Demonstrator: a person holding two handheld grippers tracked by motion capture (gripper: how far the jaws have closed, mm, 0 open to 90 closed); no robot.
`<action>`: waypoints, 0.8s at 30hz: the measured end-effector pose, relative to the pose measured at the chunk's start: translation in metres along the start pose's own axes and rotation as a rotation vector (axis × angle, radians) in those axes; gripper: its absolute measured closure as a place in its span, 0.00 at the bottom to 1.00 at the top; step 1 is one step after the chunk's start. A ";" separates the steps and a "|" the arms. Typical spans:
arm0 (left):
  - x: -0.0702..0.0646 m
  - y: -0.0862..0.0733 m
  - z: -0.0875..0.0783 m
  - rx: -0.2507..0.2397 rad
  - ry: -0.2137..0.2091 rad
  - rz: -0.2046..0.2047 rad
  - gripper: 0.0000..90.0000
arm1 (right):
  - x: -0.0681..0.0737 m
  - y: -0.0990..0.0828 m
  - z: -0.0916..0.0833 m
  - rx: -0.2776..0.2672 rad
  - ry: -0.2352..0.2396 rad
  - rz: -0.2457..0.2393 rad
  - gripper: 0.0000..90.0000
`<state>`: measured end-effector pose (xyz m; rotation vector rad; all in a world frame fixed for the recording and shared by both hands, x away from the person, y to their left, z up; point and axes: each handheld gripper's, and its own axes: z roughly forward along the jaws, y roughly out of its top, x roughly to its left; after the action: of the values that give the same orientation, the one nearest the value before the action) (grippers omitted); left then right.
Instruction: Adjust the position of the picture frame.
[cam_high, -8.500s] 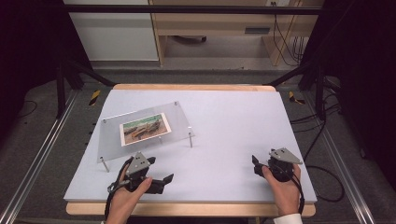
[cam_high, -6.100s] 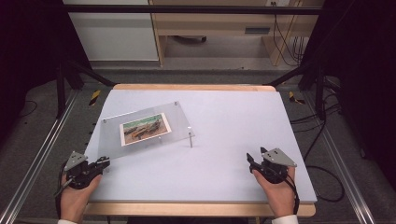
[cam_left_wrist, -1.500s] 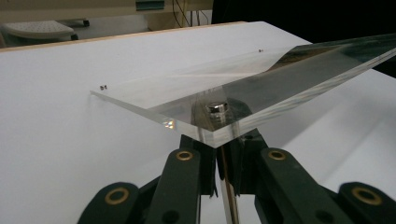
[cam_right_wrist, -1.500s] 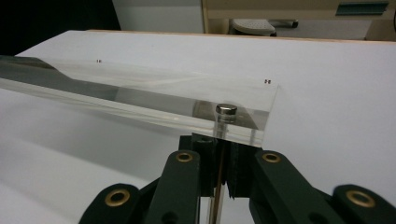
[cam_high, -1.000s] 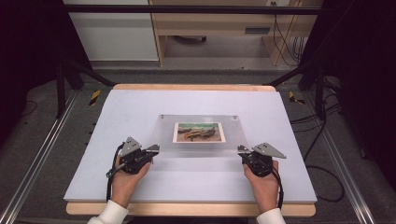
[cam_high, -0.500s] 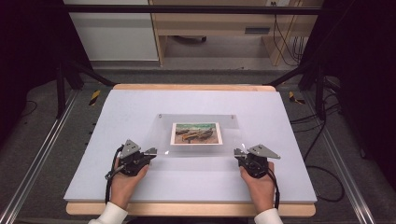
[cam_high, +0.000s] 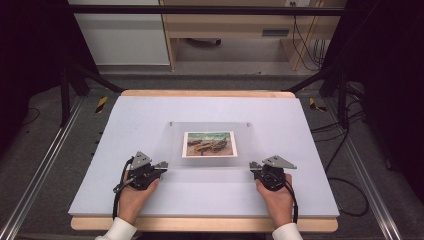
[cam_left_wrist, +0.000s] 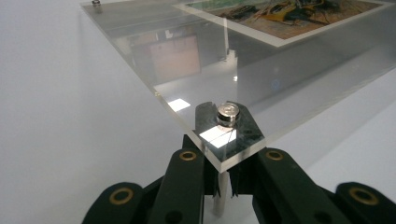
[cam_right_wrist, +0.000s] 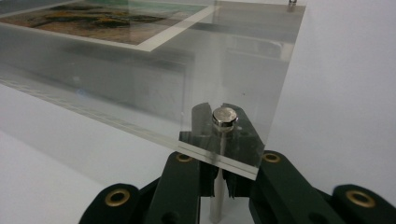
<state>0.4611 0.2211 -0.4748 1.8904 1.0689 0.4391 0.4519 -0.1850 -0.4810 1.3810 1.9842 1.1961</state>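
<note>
Clear acrylic panel (cam_high: 210, 145) on slim metal standoff legs, a colour landscape print (cam_high: 209, 144) at its centre; stands mid-counter on the pale grey counter (cam_high: 150, 110). Left gripper (cam_high: 161, 165): fingers closed on the near-left leg (cam_left_wrist: 222, 191). Right gripper (cam_high: 254, 166): fingers closed on the near-right leg (cam_right_wrist: 217, 200).

Tabletop (cam_high: 150, 115): pale grey sheet over a wooden board, filling the middle of the high view.
On it: clear acrylic frame (cam_high: 172, 150) on short metal legs, centre.
</note>
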 end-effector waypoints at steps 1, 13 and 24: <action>0.000 0.000 0.000 0.000 0.000 0.000 0.93 | 0.000 0.000 0.000 0.000 -0.001 0.002 0.94; -0.001 0.002 -0.002 0.029 -0.005 0.021 0.75 | -0.002 0.002 -0.007 0.024 0.012 -0.019 0.70; 0.002 0.009 -0.019 0.004 -0.067 -0.004 0.27 | -0.001 0.003 -0.033 0.040 0.055 -0.036 0.23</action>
<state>0.4540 0.2307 -0.4567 1.8928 1.0298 0.3689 0.4290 -0.1982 -0.4615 1.3393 2.0729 1.1962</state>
